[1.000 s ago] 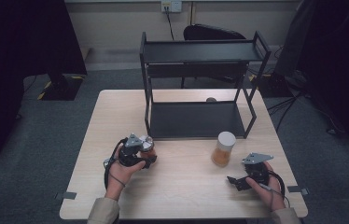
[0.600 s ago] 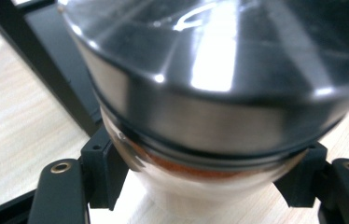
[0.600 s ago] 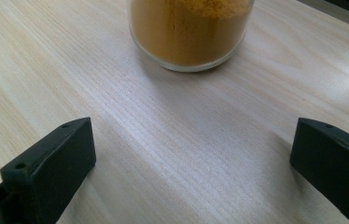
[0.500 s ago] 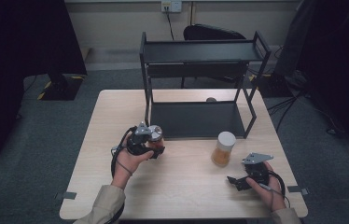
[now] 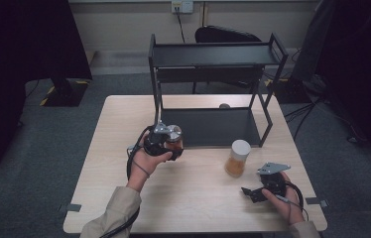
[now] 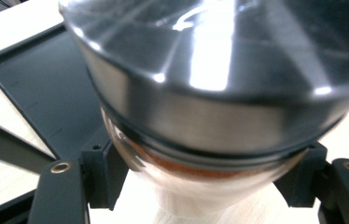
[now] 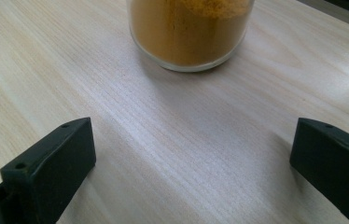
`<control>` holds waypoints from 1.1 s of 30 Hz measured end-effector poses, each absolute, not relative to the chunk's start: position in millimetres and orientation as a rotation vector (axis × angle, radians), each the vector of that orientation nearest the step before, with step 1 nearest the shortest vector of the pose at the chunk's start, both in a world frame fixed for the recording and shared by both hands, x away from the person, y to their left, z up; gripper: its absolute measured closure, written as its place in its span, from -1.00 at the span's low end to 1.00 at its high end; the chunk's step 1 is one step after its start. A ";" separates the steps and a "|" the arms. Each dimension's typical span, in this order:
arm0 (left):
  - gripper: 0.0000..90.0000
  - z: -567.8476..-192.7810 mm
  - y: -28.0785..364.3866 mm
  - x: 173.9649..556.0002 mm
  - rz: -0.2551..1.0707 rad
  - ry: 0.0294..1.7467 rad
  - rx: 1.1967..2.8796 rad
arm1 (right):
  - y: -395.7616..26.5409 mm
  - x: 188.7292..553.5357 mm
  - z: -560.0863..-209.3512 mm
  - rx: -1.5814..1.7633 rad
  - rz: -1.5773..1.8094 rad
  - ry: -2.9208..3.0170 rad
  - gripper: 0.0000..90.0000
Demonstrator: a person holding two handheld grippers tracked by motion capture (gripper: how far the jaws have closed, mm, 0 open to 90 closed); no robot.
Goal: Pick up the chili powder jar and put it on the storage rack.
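Ahead, a black two-tier rack point(image 5: 213, 89) is standing toward the far side of the wooden table point(image 5: 109, 163), its lower shelf lying open toward the person. A second jar point(image 5: 237, 157), white-lidded and filled with orange-yellow powder, is standing on the table just in front of the rack's right front leg, between the two hands. The left gripper point(image 5: 166, 144) is being held up off the table by the left hand point(image 5: 146, 161), near the rack's left front post, with the forearm angled in from the bottom edge. The jar with the metal lid point(image 6: 210, 84) is being gripped between the fingers point(image 6: 98, 172) of this gripper, which are clamped against its glass just under the lid; reddish-brown contents are showing through. The right gripper point(image 5: 253, 192) is being rested low at the table's near right, its fingers point(image 7: 51, 158) standing wide apart, the powder jar lying near but untouched beyond them.
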State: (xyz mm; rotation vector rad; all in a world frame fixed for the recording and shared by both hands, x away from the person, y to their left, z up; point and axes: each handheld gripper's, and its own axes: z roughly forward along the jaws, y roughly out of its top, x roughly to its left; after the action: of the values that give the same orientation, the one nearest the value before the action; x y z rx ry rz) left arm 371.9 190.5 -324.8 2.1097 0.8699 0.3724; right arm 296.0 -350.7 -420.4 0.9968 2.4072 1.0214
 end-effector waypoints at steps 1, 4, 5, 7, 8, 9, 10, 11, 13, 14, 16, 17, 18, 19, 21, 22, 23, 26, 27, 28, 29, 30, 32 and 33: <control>-0.33 -323.5 189.8 373.3 0.367 0.870 2.104 | -350.8 296.0 -420.4 0.997 1.022 2.407 -1.00; -0.33 -317.1 186.6 379.0 0.360 0.872 2.098 | -350.7 296.0 -420.4 0.998 1.021 2.407 -1.00; -0.33 -315.8 185.9 380.8 0.358 0.878 2.090 | -350.7 296.0 -420.3 0.998 1.021 2.407 -1.00; -0.33 -314.6 185.0 382.4 0.359 0.880 2.087 | -350.7 296.0 -420.4 0.997 1.021 2.408 -1.00; -0.33 -313.3 184.6 383.9 0.355 0.882 2.087 | -350.7 296.0 -420.4 0.997 1.021 2.407 -1.00; -0.33 -310.7 183.8 387.1 0.350 0.886 2.081 | -350.7 296.0 -420.4 0.997 1.021 2.407 -1.00; -0.33 -309.4 183.1 388.3 0.350 0.885 2.081 | -350.7 296.0 -420.4 0.997 1.021 2.407 -1.00; -0.33 -307.5 182.3 389.5 0.353 0.884 2.081 | -350.7 296.0 -420.4 0.997 1.021 2.407 -1.00; -0.33 -304.1 181.3 392.2 0.354 0.888 2.077 | -350.8 296.0 -420.4 0.997 1.021 2.407 -1.00; -0.33 -302.7 180.6 393.1 0.359 0.887 2.075 | -350.8 296.0 -420.4 0.997 1.021 2.407 -1.00; -0.33 -299.4 178.9 395.0 0.363 0.893 2.072 | -350.7 296.0 -420.3 0.999 1.021 2.408 -1.00; -0.33 -297.8 178.5 396.4 0.363 0.890 2.073 | -350.7 296.0 -420.3 0.998 1.021 2.408 -1.00; -0.33 -295.5 177.3 397.4 0.366 0.891 2.077 | -350.7 296.0 -420.3 0.998 1.021 2.408 -1.00; -0.33 -293.4 175.9 397.9 0.373 0.889 2.076 | -350.7 296.0 -420.3 0.999 1.021 2.408 -1.00; -0.33 -290.6 174.2 398.6 0.383 0.887 2.074 | -350.7 296.0 -420.3 0.998 1.021 2.408 -1.00; -0.33 -289.0 173.7 399.5 0.384 0.884 2.073 | -350.7 296.0 -420.3 0.998 1.021 2.408 -1.00; -0.33 -287.4 172.8 400.0 0.387 0.886 2.071 | -350.7 296.0 -420.3 0.998 1.021 2.408 -1.00; -0.33 -281.8 170.8 401.9 0.398 0.880 2.072 | -350.7 296.0 -420.3 0.998 1.021 2.408 -1.00; -0.33 -280.2 170.7 402.5 0.397 0.881 2.067 | -350.7 296.0 -420.3 0.998 1.021 2.408 -1.00; -0.33 -278.7 170.6 403.3 0.394 0.881 2.061 | -350.7 296.0 -420.3 0.998 1.021 2.408 -1.00; -0.33 -276.9 169.8 403.7 0.396 0.882 2.059 | -350.7 296.0 -420.3 0.998 1.021 2.408 -1.00; -0.33 -273.8 168.9 404.8 0.398 0.878 2.067 | -350.7 296.0 -420.3 0.998 1.021 2.408 -1.00; -0.33 -269.3 168.0 406.0 0.400 0.873 2.067 | -350.6 295.9 -420.4 1.000 1.022 2.407 -1.00; -0.33 -266.9 167.7 406.3 0.401 0.871 2.065 | -350.6 295.9 -420.4 1.001 1.023 2.407 -1.00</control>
State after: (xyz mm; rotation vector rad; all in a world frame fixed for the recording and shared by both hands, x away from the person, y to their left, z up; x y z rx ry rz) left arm 406.3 167.7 -266.9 2.0652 0.8712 0.4012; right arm 295.9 -350.6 -420.4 1.0007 2.4067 1.0227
